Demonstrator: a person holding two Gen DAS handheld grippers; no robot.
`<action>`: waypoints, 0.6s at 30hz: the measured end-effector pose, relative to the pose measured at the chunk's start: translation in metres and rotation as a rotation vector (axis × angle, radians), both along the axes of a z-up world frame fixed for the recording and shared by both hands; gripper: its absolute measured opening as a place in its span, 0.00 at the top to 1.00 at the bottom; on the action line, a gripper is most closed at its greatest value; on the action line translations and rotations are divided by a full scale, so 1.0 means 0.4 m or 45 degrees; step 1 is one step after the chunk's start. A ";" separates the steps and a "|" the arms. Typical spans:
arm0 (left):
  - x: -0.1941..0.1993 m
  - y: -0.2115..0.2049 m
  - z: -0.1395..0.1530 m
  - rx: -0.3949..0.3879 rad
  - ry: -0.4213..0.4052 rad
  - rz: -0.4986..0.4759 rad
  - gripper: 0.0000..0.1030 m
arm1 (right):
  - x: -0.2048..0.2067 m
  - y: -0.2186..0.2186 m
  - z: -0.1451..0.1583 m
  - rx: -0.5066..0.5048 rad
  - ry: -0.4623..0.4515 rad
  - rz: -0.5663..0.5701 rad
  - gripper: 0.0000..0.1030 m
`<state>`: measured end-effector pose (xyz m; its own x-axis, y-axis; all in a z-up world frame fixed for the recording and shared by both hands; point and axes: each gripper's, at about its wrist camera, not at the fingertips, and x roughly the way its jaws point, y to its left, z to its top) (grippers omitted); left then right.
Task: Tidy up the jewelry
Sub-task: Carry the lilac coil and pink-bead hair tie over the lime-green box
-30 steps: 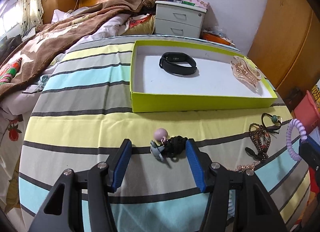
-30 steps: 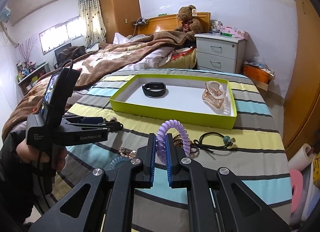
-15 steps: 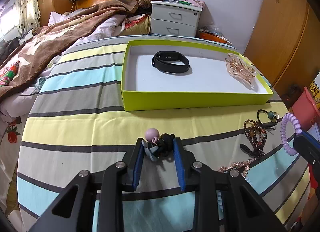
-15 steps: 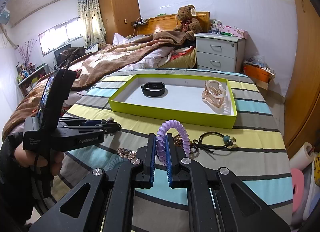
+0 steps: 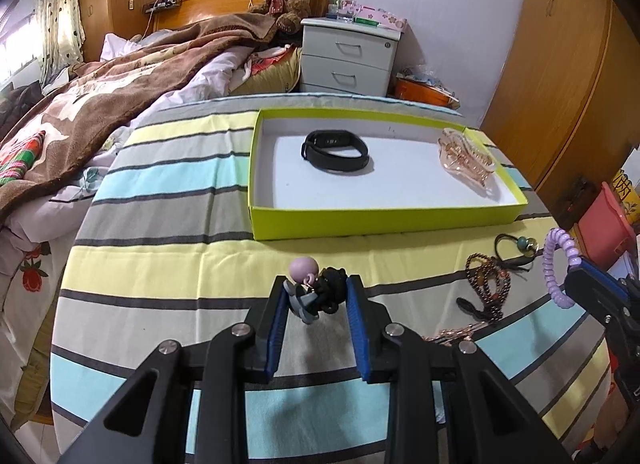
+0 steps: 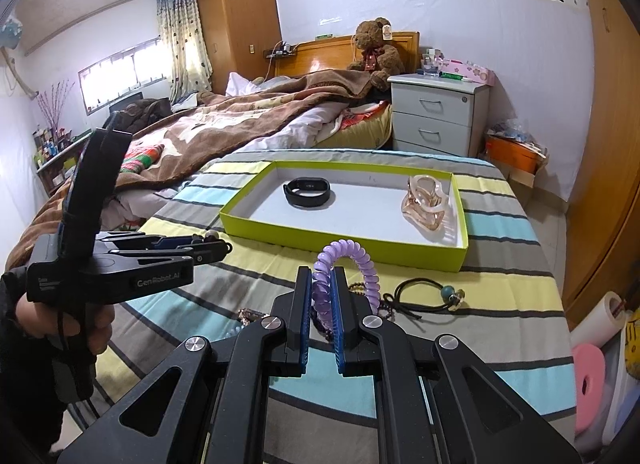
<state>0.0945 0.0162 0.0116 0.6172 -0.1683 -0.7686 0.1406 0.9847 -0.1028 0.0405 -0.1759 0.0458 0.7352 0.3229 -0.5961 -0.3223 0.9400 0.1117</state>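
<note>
A black hair tie with a pink-headed charm (image 5: 332, 289) sits between the blue pads of my left gripper (image 5: 316, 296), which is shut on it just above the striped cloth. My right gripper (image 6: 322, 282) is shut on a purple spiral hair tie (image 6: 362, 258), held upright off the table; the same purple spiral hair tie (image 5: 554, 260) shows at the right of the left wrist view. Beyond both stands a lime-green tray (image 5: 380, 220) holding a black wristband (image 5: 336, 152) and a translucent pink hair claw (image 5: 466, 156). The right wrist view shows my left gripper (image 6: 208, 246) side-on, gripped by a hand.
On the cloth to the right lie a brown beaded bracelet (image 5: 488, 280), a black hair tie with a green bead (image 5: 520, 244) and a rose-gold chain (image 5: 456, 334). A bed with a brown blanket (image 5: 120, 84) borders the table on the left. A red bin (image 5: 608, 224) stands at the right.
My left gripper's jaws came together from wide open onto the black charm hair tie. The right gripper and its purple spiral stayed put.
</note>
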 end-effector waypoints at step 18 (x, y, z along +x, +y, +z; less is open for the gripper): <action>0.065 -0.019 0.100 -0.003 -0.083 -0.001 0.71 | 0.126 -0.024 0.078 -0.036 -0.060 -0.007 0.91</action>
